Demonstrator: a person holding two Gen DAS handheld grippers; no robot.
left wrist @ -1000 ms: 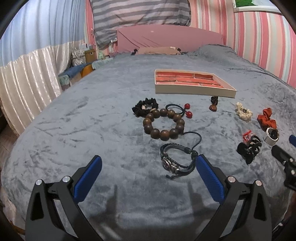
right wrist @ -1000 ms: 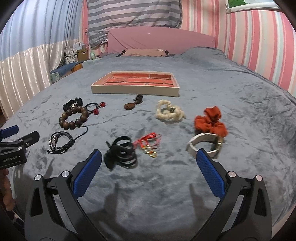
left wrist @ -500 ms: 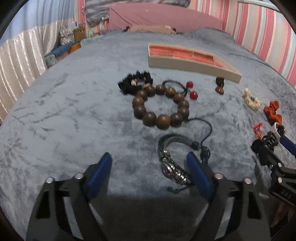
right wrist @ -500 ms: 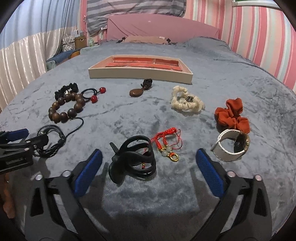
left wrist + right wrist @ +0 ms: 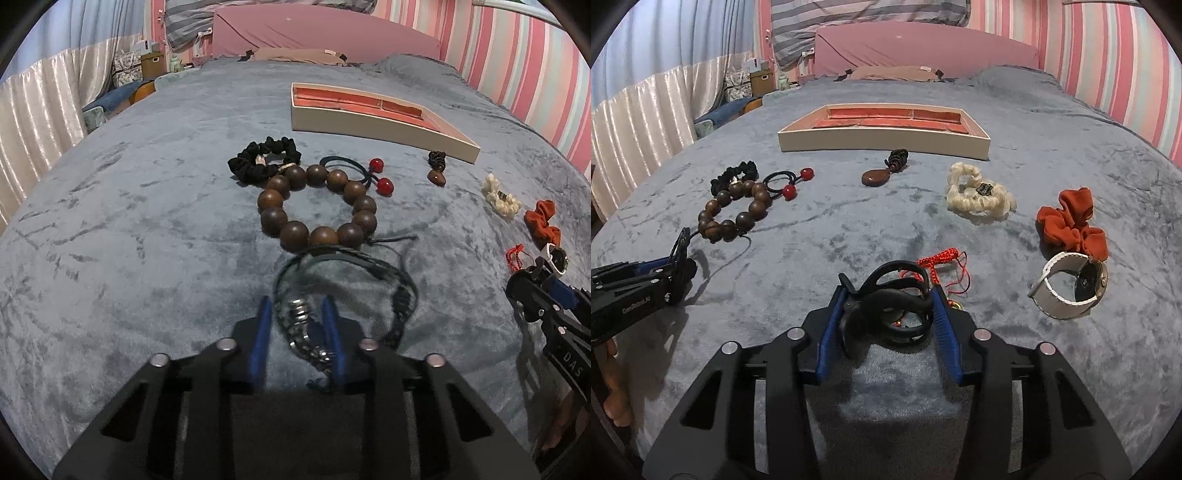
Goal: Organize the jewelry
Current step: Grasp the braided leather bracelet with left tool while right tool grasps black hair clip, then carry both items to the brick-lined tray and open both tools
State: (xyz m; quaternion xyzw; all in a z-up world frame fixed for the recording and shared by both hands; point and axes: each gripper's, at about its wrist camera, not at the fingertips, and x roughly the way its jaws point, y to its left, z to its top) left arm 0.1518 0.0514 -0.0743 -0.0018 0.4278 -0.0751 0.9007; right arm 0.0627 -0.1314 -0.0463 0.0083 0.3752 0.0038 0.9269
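Through the left wrist I see my left gripper (image 5: 297, 317) closing around the dark cord bracelet (image 5: 334, 284) on the grey blanket (image 5: 147, 221), and through the right wrist my right gripper (image 5: 888, 306) closing, pads against the black hair claw (image 5: 886, 306), with the tray (image 5: 882, 142) well beyond.

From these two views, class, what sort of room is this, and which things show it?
Most likely a bedroom: jewellery lies on a grey plush bedspread, with a pink padded headboard and a striped pillow behind.
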